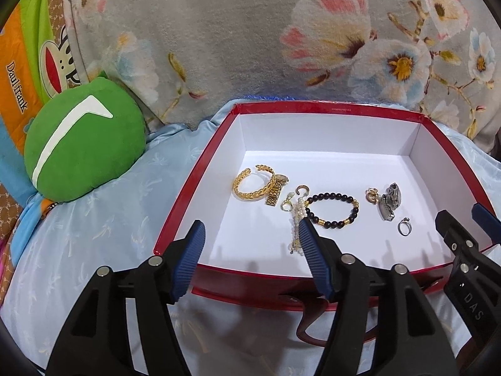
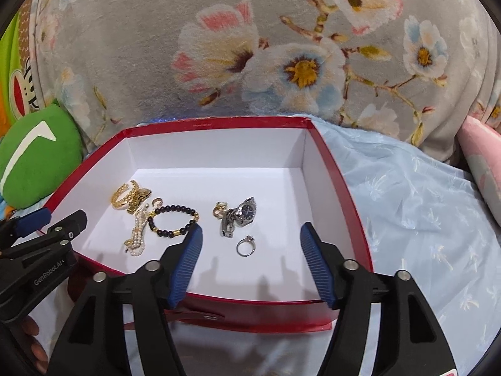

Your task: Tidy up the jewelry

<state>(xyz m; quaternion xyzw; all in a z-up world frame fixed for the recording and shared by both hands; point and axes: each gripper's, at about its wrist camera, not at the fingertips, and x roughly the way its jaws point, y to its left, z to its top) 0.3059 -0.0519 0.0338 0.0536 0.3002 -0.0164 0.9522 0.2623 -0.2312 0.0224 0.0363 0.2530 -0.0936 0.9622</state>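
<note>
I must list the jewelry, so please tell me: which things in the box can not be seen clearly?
- Pearl strand: left wrist view, lower end behind the left gripper finger.
- Gold pieces: right wrist view, piled, too small to separate.
- Small gold piece: partly behind the silver watch.

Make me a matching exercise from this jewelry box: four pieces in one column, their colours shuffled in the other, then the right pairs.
Things
1. beaded bracelet
2. ring
3. braided bangle
4. pearl strand

Colours
A. gold all over
B. white
C. black with gold beads
D. silver

Pairs: 1-C, 2-D, 3-A, 4-B

All four lie on the white floor of the red box.
</note>
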